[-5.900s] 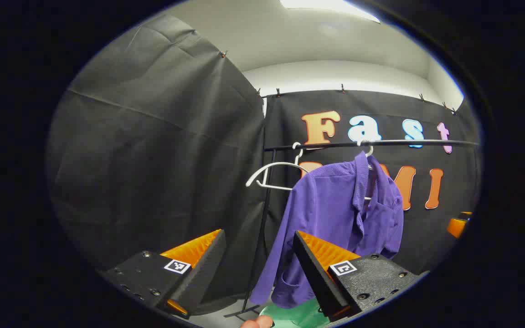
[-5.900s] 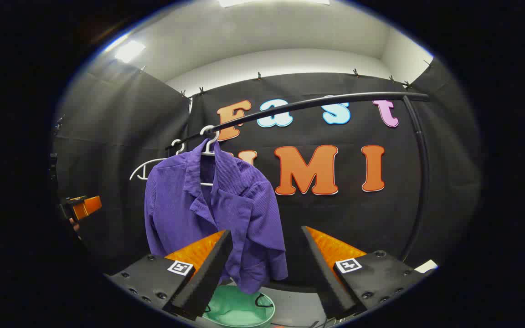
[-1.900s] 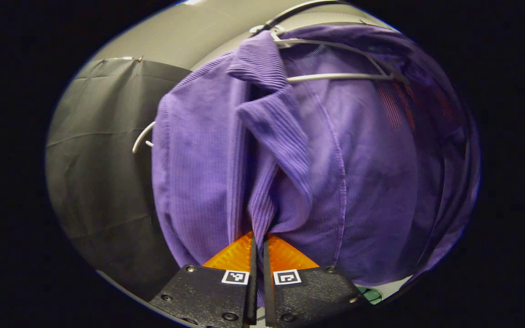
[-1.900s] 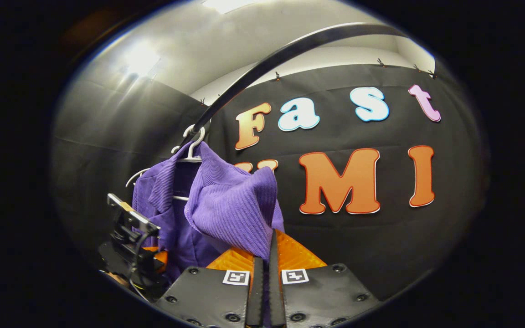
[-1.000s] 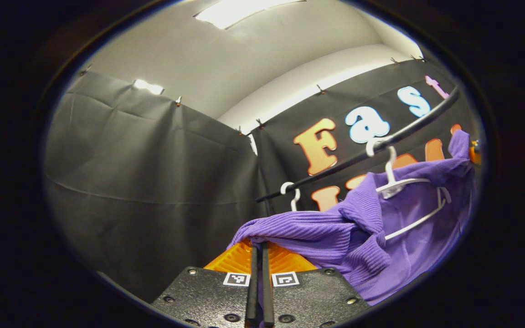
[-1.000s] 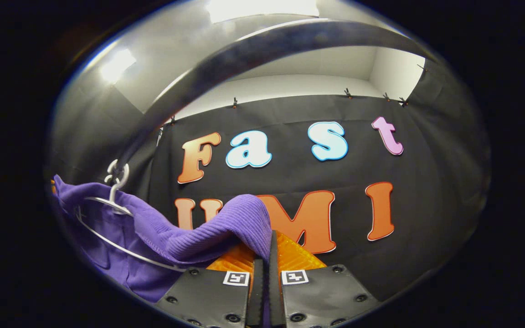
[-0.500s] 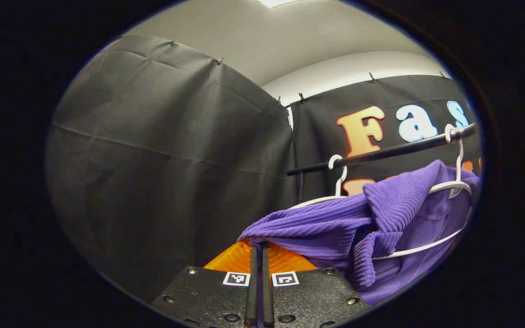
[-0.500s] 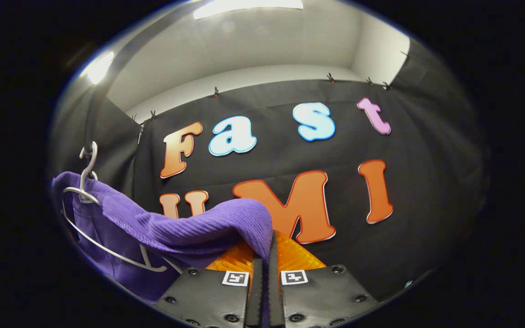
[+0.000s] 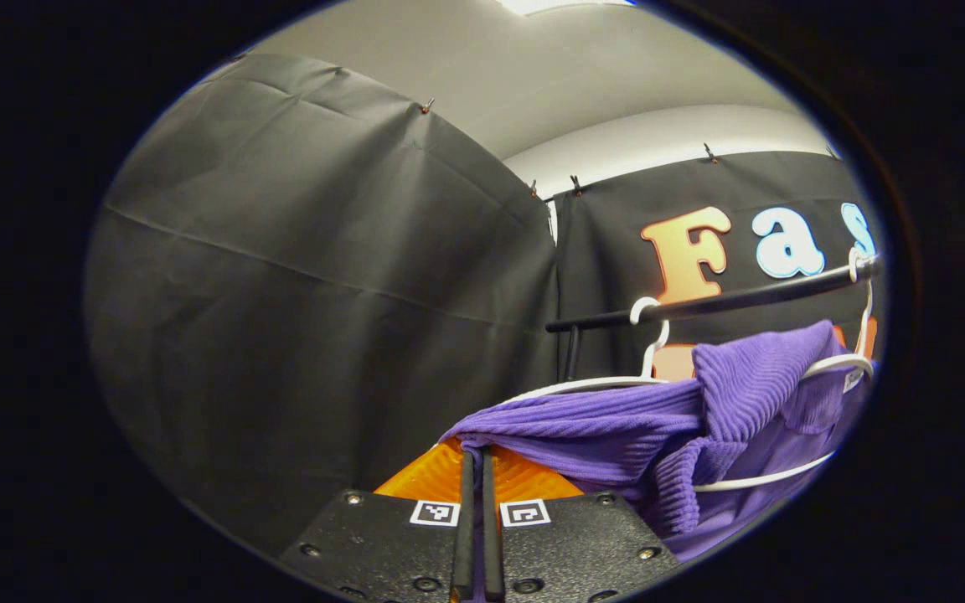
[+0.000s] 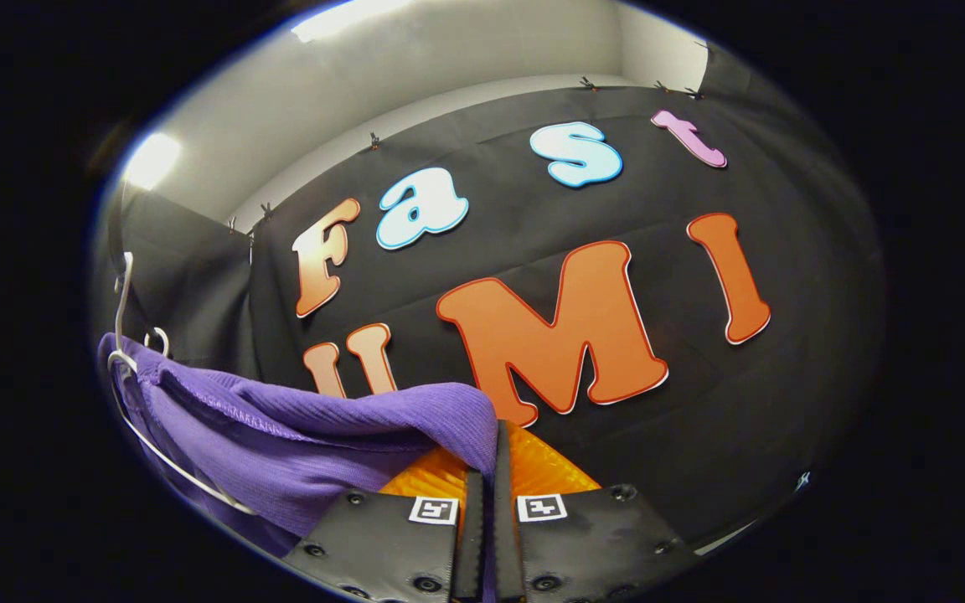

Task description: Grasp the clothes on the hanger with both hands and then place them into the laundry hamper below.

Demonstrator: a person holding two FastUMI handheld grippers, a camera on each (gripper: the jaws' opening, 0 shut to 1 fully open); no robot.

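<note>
Both grippers clamp the purple shirt (image 9: pixel 616 427): left gripper (image 9: pixel 474 502) and right gripper (image 10: pixel 489 494) pinch its ribbed cloth, stretched out from the white hanger (image 9: pixel 784 479).

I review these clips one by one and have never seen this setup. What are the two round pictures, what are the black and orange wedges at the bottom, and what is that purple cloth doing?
Each round picture comes from a camera riding on a hand-held two-finger gripper. The wedges are that gripper's own fingers. In the left gripper view, the left gripper is pinched shut on a purple shirt. In the right gripper view, the right gripper pinches another part of the same shirt. A white hanger hooks over a black rail, with the shirt partly draped on it. A second, bare hanger hangs beside it.
</note>
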